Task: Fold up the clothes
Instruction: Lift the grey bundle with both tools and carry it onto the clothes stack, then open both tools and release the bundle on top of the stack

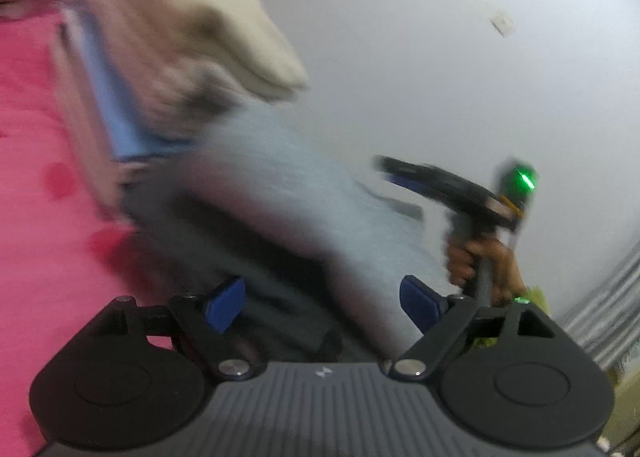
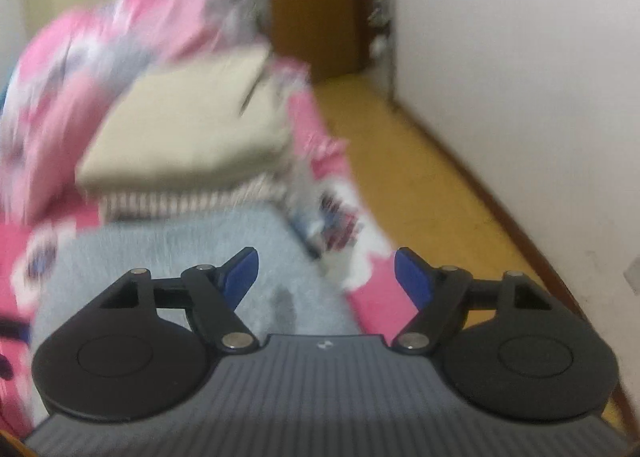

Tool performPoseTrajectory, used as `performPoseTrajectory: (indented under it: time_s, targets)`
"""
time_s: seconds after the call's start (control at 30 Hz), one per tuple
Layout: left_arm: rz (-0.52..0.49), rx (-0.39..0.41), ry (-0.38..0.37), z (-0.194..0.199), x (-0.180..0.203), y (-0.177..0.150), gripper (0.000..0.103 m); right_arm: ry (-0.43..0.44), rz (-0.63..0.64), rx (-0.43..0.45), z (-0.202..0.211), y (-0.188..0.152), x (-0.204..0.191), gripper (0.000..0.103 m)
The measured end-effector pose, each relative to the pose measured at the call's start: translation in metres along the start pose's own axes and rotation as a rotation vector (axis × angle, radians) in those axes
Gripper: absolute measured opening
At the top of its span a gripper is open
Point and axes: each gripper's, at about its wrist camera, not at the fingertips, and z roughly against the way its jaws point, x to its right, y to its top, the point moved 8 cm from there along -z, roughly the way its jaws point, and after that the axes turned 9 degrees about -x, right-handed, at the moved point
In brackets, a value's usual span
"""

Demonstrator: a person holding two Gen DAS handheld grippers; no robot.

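Observation:
A light grey-blue garment (image 1: 304, 209) lies on the pink bed cover (image 1: 32, 129), blurred by motion. My left gripper (image 1: 324, 305) is open just above its near end, blue pads (image 1: 226, 305) apart, nothing between them. In the right wrist view the same grey garment (image 2: 180, 257) lies under my right gripper (image 2: 326, 277), which is open and empty. A folded cream garment (image 2: 192, 125) sits on a striped one (image 2: 192, 199) beyond it. The right gripper (image 1: 400, 173) also shows in the left wrist view, held by a hand (image 1: 476, 261).
The pink patterned bed cover (image 2: 316, 137) ends at the right, where a yellow floor (image 2: 420, 185) runs along a white wall (image 2: 520, 77). A brown door (image 2: 316, 5) stands at the back. Cream and blue folded pieces (image 1: 192, 33) are stacked at the upper left in the left wrist view.

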Motion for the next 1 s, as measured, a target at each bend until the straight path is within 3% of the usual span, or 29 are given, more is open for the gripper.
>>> performPoseTrajectory:
  time_s: [0.1,0.17,0.27,0.33,0.47,0.53,0.63,0.73,0.87,1.0]
  targets:
    - [-0.004,0.049,0.042,0.023,-0.017,0.007,0.085,0.085,-0.102,0.215,0.06,-0.006,0.003,0.074]
    - [-0.006,0.082,0.07,0.038,-0.028,0.012,0.085,0.117,-0.084,0.285,0.085,-0.013,-0.015,0.068]
    - [-0.146,0.145,0.129,0.031,-0.002,0.024,0.084,0.095,-0.005,0.27,0.092,-0.024,-0.054,0.056]
    - [-0.258,0.174,0.176,0.015,0.018,0.03,0.084,0.066,0.034,0.233,0.081,-0.034,-0.073,0.053]
    - [-0.41,0.154,0.311,-0.034,0.028,0.038,0.083,-0.056,0.048,0.155,0.04,-0.058,-0.075,0.051]
    - [-0.416,0.106,0.372,-0.057,0.01,0.037,0.083,-0.116,0.036,0.097,0.013,-0.08,-0.064,0.05]
    - [-0.388,0.054,0.374,-0.072,-0.013,0.031,0.088,-0.153,0.065,0.088,-0.014,-0.111,-0.063,0.05]
    - [-0.357,0.044,0.342,-0.073,-0.024,0.029,0.09,-0.143,0.044,0.131,-0.003,-0.11,-0.067,0.049]
    - [-0.305,0.038,0.333,-0.067,-0.027,0.033,0.091,-0.145,-0.074,0.271,0.028,-0.096,-0.06,0.052]
    - [-0.26,0.045,0.339,-0.045,-0.019,0.027,0.091,-0.211,-0.115,0.166,0.006,-0.121,-0.037,0.053]
